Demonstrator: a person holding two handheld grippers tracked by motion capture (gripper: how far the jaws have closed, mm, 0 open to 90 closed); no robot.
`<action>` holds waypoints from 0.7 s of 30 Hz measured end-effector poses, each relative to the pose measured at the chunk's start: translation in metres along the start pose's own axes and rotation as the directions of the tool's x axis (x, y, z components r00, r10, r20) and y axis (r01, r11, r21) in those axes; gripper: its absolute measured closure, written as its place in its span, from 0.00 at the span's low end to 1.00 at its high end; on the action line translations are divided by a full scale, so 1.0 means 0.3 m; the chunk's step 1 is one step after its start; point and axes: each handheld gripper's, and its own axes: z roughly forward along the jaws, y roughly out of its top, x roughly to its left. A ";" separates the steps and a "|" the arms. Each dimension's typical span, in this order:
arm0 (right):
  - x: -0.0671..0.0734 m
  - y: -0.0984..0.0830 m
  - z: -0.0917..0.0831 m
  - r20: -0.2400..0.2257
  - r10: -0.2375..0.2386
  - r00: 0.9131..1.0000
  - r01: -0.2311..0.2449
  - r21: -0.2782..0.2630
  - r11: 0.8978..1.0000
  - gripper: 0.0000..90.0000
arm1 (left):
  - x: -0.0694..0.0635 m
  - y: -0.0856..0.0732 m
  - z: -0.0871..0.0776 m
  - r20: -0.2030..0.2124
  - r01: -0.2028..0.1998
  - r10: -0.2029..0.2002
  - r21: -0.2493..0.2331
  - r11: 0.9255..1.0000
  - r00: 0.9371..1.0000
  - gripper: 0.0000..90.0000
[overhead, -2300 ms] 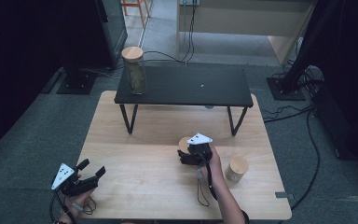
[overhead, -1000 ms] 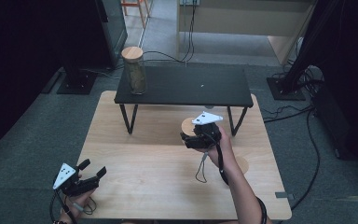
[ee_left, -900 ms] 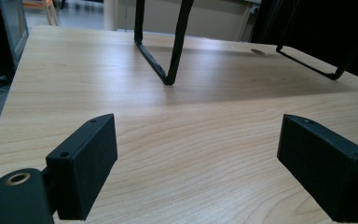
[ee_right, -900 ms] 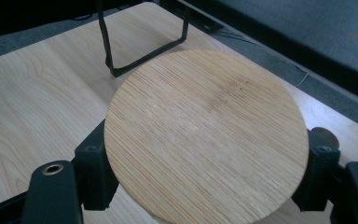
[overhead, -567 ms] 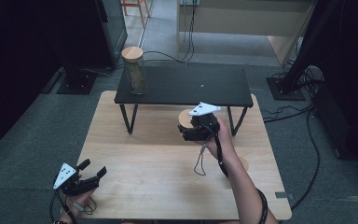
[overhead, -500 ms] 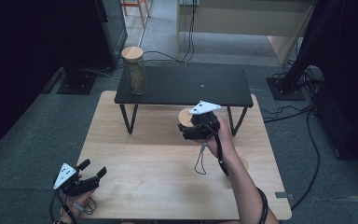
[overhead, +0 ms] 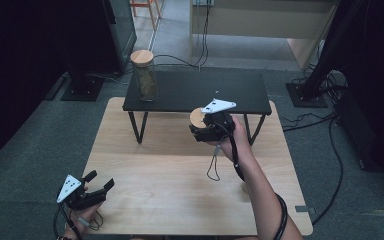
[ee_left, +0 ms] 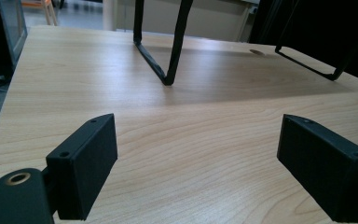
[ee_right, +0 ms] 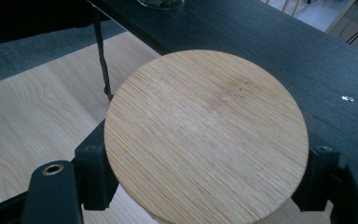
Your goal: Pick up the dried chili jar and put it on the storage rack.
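High view: the right gripper (overhead: 203,131) holds a jar (overhead: 198,118) by its sides, up in the air at the middle of the frame, near the black shelf (overhead: 240,92). The left gripper (overhead: 96,186), lower left, is wide and holds nothing.

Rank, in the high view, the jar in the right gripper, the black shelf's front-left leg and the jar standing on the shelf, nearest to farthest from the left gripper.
1. Shelf leg, up and right of the left gripper.
2. Held jar, in the right gripper at mid-right.
3. Standing jar, on the shelf's far-left corner.
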 end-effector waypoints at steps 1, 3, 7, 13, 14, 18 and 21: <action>-0.003 0.005 0.000 0.001 0.006 1.000 -0.006 -0.002 1.000 0.28 | 0.001 0.000 0.000 0.001 0.001 -0.001 0.000 1.000 1.000 0.14; -0.006 0.014 0.000 0.003 0.006 1.000 -0.006 -0.002 1.000 0.28 | 0.000 0.000 0.000 0.000 0.003 -0.003 0.000 1.000 1.000 0.14; -0.015 0.039 0.002 0.006 0.016 1.000 -0.016 -0.004 1.000 0.28 | 0.000 0.001 0.000 0.000 0.000 0.000 0.001 1.000 1.000 0.14; -0.031 0.087 0.013 0.012 0.023 1.000 -0.023 -0.003 1.000 0.28 | 0.003 -0.001 0.000 0.003 0.007 -0.007 -0.002 1.000 1.000 0.14; -0.035 0.095 0.015 0.011 0.026 1.000 -0.026 -0.003 1.000 0.28 | 0.003 -0.001 0.000 0.003 0.008 -0.008 -0.003 1.000 1.000 0.14; -0.046 0.123 0.024 0.011 0.032 0.999 -0.032 -0.004 0.999 0.28 | 0.003 -0.002 -0.001 0.003 0.008 -0.008 -0.003 1.000 1.000 0.14; -0.054 0.138 0.031 0.012 0.037 0.999 -0.037 -0.002 0.999 0.28 | 0.006 -0.001 -0.001 0.005 0.009 -0.009 -0.004 1.000 1.000 0.14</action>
